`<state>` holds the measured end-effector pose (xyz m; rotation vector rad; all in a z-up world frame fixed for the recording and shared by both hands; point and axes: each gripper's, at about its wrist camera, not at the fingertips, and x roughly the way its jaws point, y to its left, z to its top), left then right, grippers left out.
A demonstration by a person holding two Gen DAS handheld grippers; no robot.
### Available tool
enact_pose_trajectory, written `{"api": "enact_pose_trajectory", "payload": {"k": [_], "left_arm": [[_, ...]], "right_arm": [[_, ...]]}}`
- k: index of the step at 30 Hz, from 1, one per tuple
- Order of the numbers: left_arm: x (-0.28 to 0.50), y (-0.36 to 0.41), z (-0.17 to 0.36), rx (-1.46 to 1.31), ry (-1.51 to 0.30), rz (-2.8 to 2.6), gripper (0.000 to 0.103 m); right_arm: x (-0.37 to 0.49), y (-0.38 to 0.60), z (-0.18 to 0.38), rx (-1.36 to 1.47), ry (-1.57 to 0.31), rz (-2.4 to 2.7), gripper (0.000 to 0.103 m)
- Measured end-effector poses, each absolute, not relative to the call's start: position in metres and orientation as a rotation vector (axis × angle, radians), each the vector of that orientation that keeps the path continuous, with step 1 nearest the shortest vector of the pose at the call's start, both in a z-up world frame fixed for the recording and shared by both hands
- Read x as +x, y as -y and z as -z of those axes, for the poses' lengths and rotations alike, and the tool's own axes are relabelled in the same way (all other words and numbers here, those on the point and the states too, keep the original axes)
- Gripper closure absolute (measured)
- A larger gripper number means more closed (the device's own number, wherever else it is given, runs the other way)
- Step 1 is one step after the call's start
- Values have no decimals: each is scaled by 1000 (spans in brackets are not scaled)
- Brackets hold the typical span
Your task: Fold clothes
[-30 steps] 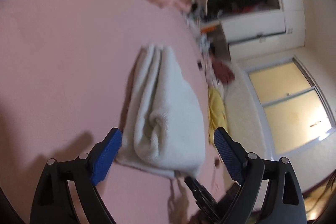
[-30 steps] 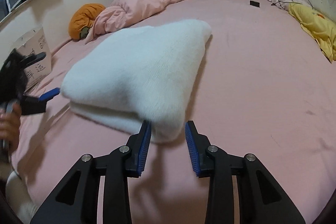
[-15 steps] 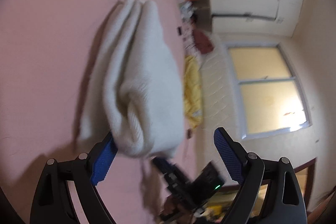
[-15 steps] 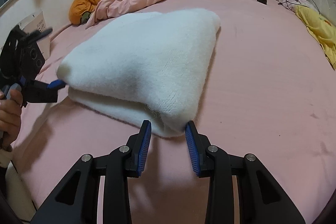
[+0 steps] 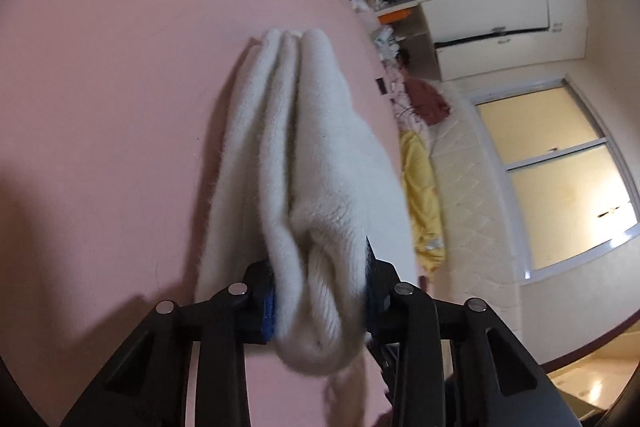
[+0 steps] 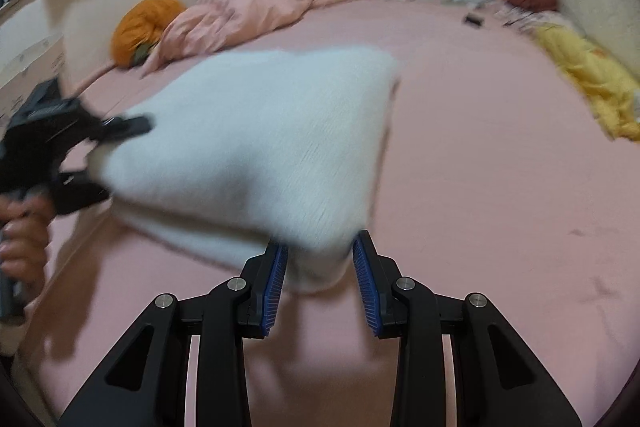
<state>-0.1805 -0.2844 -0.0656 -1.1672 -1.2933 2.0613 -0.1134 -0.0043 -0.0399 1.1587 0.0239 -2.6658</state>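
Bedsheet [image 6: 480, 187], pink and flat, fills both views and carries the white knit garment [image 6: 256, 147], already folded into a thick stacked bundle lying across the centre. Pink duvet [image 6: 256, 7] sits bunched at 12 o'clock in the right wrist view and a yellow cloth [image 6: 592, 87] at 2 o'clock, both well apart from the work. Left gripper [image 5: 320, 291] is closing on the bundle's near end, all layers packed between its blue pads. Right gripper [image 6: 320, 275] stands partly open astride the opposite corner; pad contact cannot be confirmed through the blur. For a clean next fold, seat every layer fully in both grippers first, then lift both ends evenly to prevent the stack from sliding apart.
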Motion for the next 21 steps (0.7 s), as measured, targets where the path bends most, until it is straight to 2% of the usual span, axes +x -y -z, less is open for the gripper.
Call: {"api": "enact_pose_trajectory", "payload": {"k": [2,4,6,9,12,16,19,21], "left_arm": [[-183,280,62,-1173,1237,-2085,74],[-183,281,61,-1150,1280,-2046,75],[-183,284,61,-1100,1342,-1984,75],[-192,280,71,-1161,1332,-1984,76],[-188,294,96,-1137,1518,-1852,79],[-189,289,89,-1165,1449,-1906,79],[-192,285,84,-1167,1403,-1949,79],[-195,285,83,-1184,1392,-1956,79]], "right_arm": [[-117,12,44,1177,-61,2662,68],[-123,21,52,1204,-152,2668,66],[-124,20,50,1183,-119,2670,66],[-122,18,50,1165,-131,2680,79],[-117,13,43,1121,-117,2704,82],[-113,11,57,1142,-125,2725,82],[-105,11,46,1047,-110,2757,82],[-111,13,57,1128,-117,2713,81]]}}
